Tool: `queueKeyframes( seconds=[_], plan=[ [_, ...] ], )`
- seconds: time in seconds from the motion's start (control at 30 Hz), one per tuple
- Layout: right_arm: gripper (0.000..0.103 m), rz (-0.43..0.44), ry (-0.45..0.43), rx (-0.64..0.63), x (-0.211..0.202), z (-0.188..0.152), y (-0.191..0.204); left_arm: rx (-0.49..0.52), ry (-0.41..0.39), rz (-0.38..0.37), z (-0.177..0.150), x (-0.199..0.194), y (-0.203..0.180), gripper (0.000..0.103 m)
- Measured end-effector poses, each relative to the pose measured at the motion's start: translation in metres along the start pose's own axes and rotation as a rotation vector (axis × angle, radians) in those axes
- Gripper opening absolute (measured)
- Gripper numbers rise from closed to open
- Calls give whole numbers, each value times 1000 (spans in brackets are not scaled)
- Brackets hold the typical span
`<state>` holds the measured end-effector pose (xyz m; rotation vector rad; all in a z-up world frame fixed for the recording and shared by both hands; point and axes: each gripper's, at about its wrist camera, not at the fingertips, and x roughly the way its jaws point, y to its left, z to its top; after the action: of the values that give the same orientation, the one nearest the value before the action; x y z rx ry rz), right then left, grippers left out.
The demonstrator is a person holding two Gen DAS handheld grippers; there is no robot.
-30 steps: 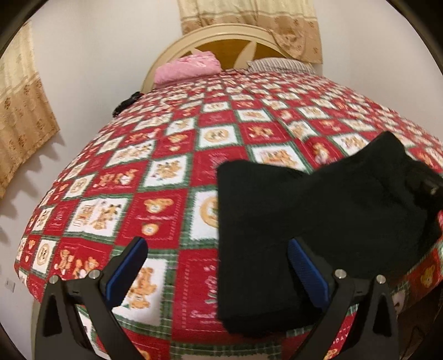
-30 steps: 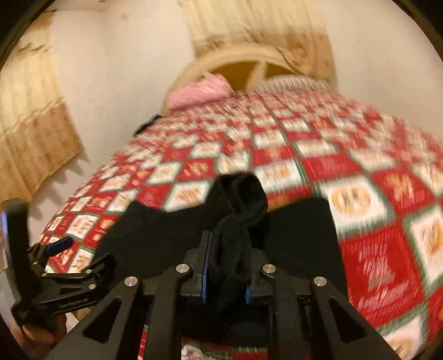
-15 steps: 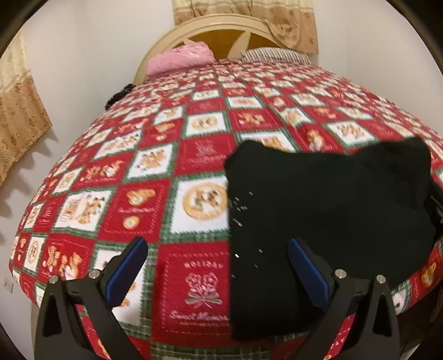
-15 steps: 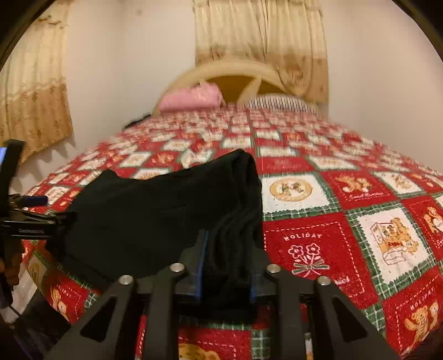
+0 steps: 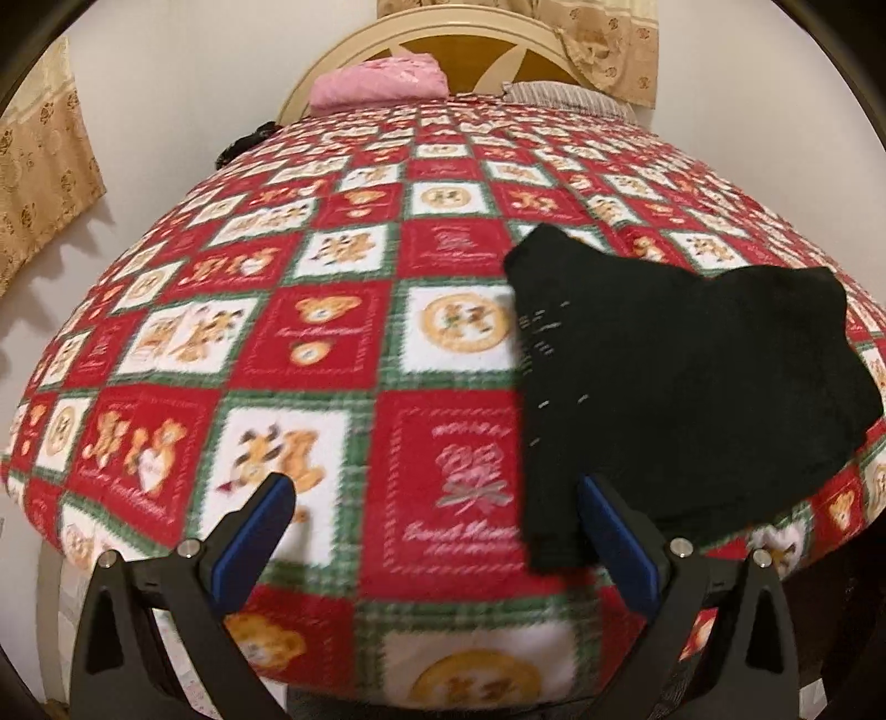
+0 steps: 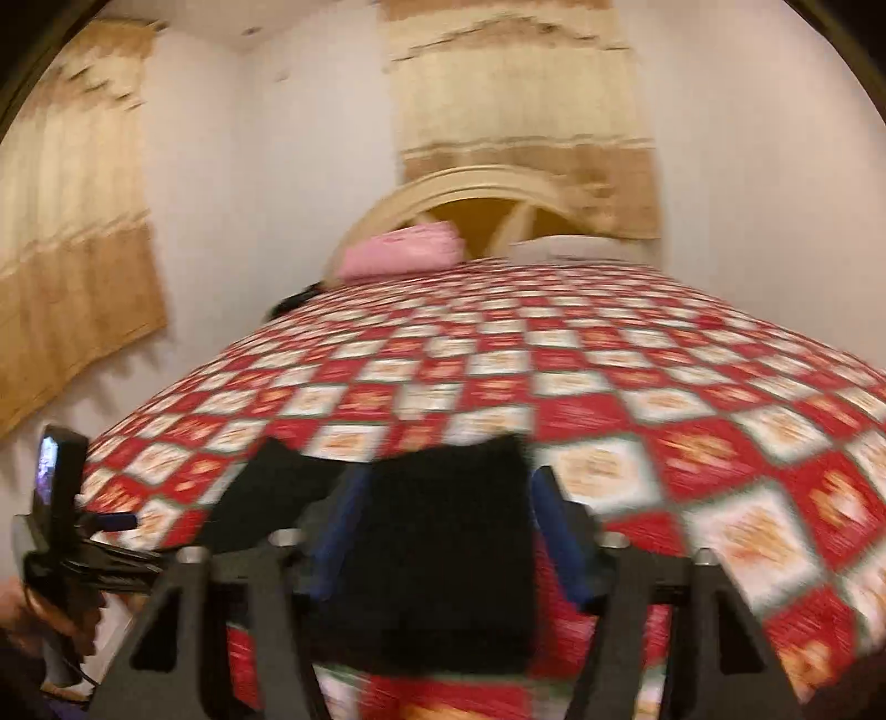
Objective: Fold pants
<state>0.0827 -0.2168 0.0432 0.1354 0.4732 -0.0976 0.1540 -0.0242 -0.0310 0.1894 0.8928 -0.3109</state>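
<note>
The black pants (image 5: 681,387) lie folded on the red, white and green patchwork bedspread (image 5: 332,343), near the bed's front right edge. My left gripper (image 5: 437,531) is open and empty, low over the front edge, just left of the pants' near corner. In the blurred right wrist view the pants (image 6: 443,554) lie flat between and beyond the blue-padded fingers. My right gripper (image 6: 448,509) is open, its fingers apart on either side of the cloth. The left gripper (image 6: 83,531) shows at the far left there.
A pink pillow (image 5: 382,83) and a striped pillow (image 5: 565,94) lie at the wooden headboard (image 5: 470,50). A dark object (image 5: 243,144) sits at the bed's left edge. Beige curtains (image 6: 66,232) hang on the white walls. The bedspread stretches bare behind the pants.
My right gripper has opened and let go of the pants, which now lie flat on the bed. My left gripper has drawn back and to the left, still open.
</note>
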Motion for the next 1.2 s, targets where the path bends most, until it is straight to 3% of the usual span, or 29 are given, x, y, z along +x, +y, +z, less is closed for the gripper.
queueKeyframes(
  seconds=[0.03, 0.17, 0.27, 0.37, 0.47, 0.53, 0.6, 0.67, 0.73, 0.8, 0.93, 1.1, 1.17, 1.2],
  plan=[
    [18, 59, 51, -34, 24, 5, 22, -4, -5, 7, 0, -1, 3, 103],
    [17, 132, 126, -101, 87, 16, 71, -26, -28, 60, 3, -2, 19, 103],
    [17, 130, 217, -86, 140, 26, 94, -49, -40, 76, 5, -1, 32, 103],
    [17, 179, 434, -71, 197, 14, 114, -77, -38, 84, 7, 3, 44, 103],
    [18, 140, 438, -143, 219, 5, 134, -106, -28, 89, 7, 8, 55, 103],
    [19, 158, 445, -141, 227, 6, 139, -122, -29, 90, 8, 10, 61, 103],
    [20, 202, 436, -127, 223, 7, 135, -130, -31, 91, 10, 10, 64, 103],
    [20, 269, 374, -82, 208, 16, 126, -132, -41, 86, 13, 9, 66, 103],
    [20, 336, 253, -38, 166, 23, 112, -128, -60, 84, 17, 6, 66, 103],
    [20, 368, 216, -38, 138, 21, 107, -124, -73, 88, 21, 5, 67, 103],
    [20, 400, 231, -114, 92, -9, 106, -117, -74, 89, 27, 10, 63, 103],
    [20, 405, 318, -136, 100, -56, 126, -120, -67, 87, 30, 9, 52, 103],
    [21, 489, 368, -101, 103, -67, 136, -106, -72, 89, 28, 5, 48, 103],
    [22, 485, 369, -126, 102, -70, 142, -90, -80, 98, 27, 2, 46, 103]
  ],
)
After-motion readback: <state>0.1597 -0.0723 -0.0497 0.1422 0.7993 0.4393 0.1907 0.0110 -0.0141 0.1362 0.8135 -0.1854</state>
